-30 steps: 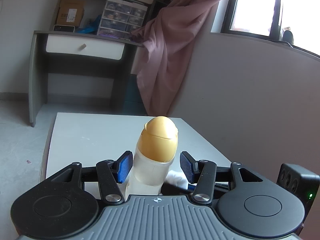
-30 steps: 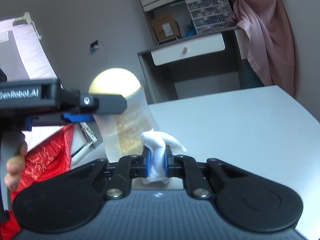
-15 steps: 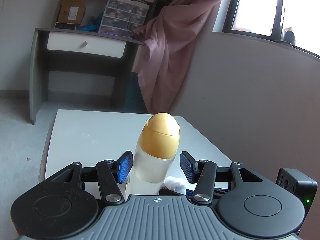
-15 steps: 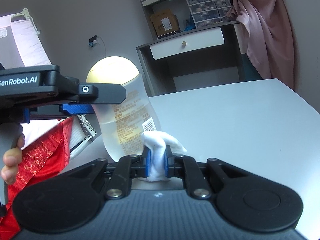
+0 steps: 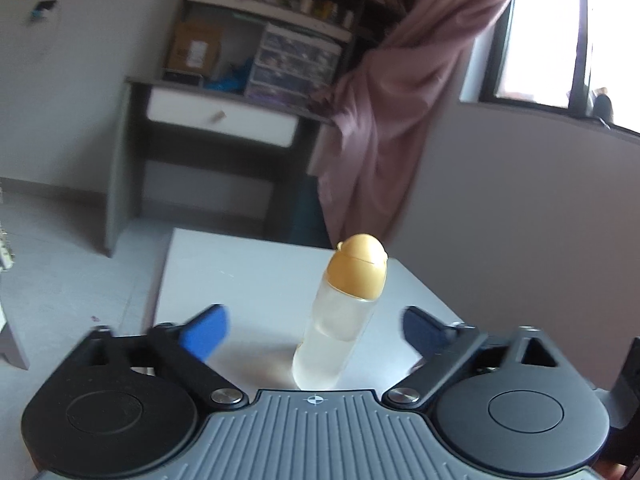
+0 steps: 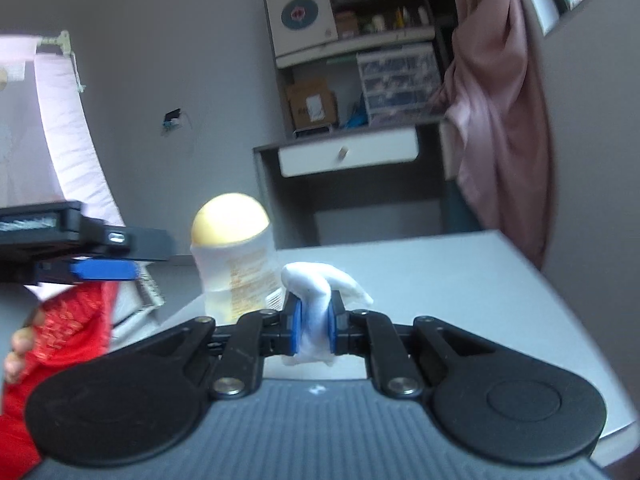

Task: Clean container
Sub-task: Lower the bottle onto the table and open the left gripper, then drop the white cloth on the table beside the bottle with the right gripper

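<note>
A clear bottle with a yellow cap (image 5: 340,320) stands upright on the white table (image 5: 240,280). My left gripper (image 5: 316,330) is open wide, its blue pads on either side of the bottle and apart from it. In the right wrist view the bottle (image 6: 236,264) stands at the left, with a printed label. My right gripper (image 6: 312,326) is shut on a white cloth (image 6: 316,292), just to the right of the bottle. The left gripper's finger (image 6: 100,270) shows at the left edge there.
A grey desk with a white drawer (image 5: 220,124) stands beyond the table, with shelves and a pink curtain (image 5: 384,120) beside it. A wall (image 5: 520,220) runs along the table's right side. A person's hand on red fabric (image 6: 60,332) is at the left.
My left gripper has opened wide and let go of the bottle, which now stands on the table. Both grippers have drawn back a little. The right gripper still holds the cloth.
</note>
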